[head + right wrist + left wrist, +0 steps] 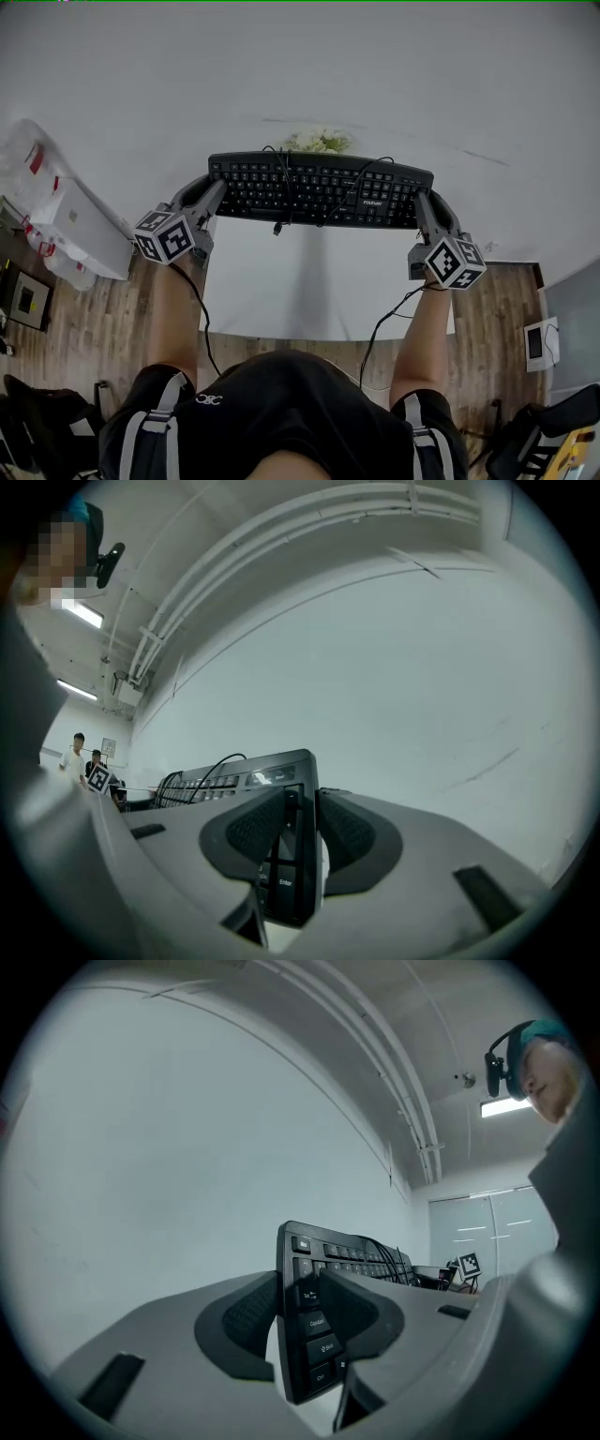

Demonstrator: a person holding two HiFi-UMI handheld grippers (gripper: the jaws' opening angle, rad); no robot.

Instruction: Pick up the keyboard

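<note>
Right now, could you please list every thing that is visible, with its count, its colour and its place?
keyboard: one, black, over the table, held at both ends
cable: one, black, draped across the keyboard's keys
table: one, white, rounded, fills the upper head view
small bunch: one, white and green, perhaps flowers, on the table behind the keyboard
plastic bag: one, clear with white contents, at the table's left edge
floor: one, brown wood, below the table
left gripper: one, grey, shut on the keyboard's left end
right gripper: one, grey, shut on the keyboard's right end
forearms: two, behind the grippers
</note>
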